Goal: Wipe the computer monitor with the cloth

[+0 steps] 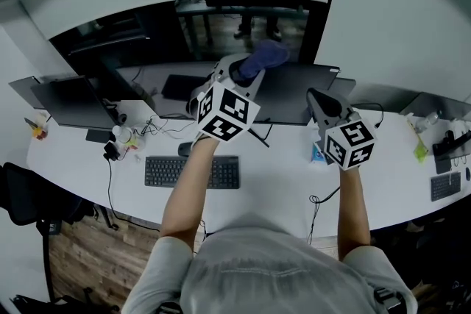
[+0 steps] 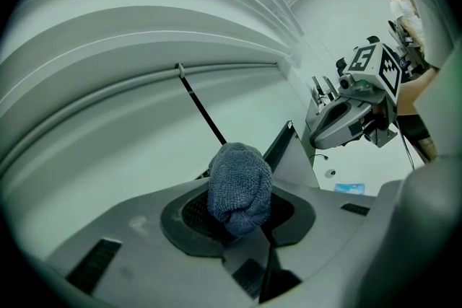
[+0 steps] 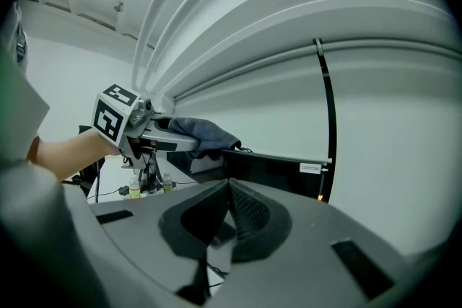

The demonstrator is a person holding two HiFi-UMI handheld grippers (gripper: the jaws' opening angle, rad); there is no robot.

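Blue-grey terry cloth [image 2: 240, 187], bunched into a wad, is clamped between your left tongs [image 2: 244, 221], with its rounded end sticking up past the pads. Your right tongs [image 3: 229, 216] are closed pad to pad and hold nothing.

Your left forearm [image 1: 190, 184] is bare and stretched well forward over the white table [image 1: 280, 180]. It passes above the black keyboard [image 1: 193, 171], and it carries the cloth up at the top edge of the wide black computer monitor [image 1: 294, 93]. From the right gripper view the cloth lies at the monitor's upper left corner, but you cannot tell whether it touches. Your right forearm [image 1: 353, 206] reaches less far, and its tongs are level with the monitor's right end.

Each black-and-white marker cube [image 1: 224, 112] shows only square patterns. A small white label [image 3: 310, 168] on the monitor's top edge is too small to read.
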